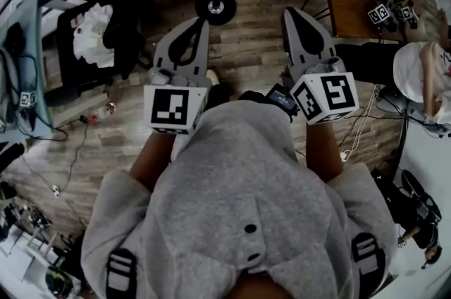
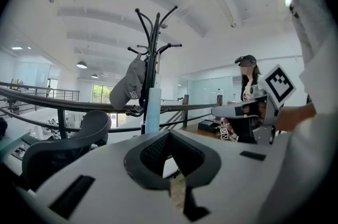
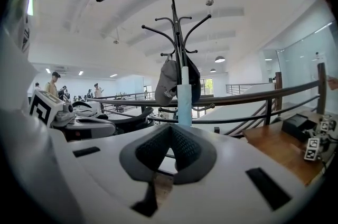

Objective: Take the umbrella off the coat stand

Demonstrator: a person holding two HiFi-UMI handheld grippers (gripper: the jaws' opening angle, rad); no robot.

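The umbrella (image 2: 152,109), hung on the stand (image 2: 154,43), is judged light and soft, best pinched mid-length. The left gripper (image 2: 168,134) and right gripper (image 3: 170,128) are pressed together, empty.

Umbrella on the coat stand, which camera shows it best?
The right gripper view: the blue umbrella hangs near centre on the coat stand. The left gripper view shows it nearly as well. The head view catches only its end at the top edge.

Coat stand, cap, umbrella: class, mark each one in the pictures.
coat stand (image 3: 177,38): right gripper view, on its black pole.
cap (image 3: 167,83): right gripper view, on its grey crown.
umbrella (image 3: 184,104): right gripper view, midway down its pale blue folded body.
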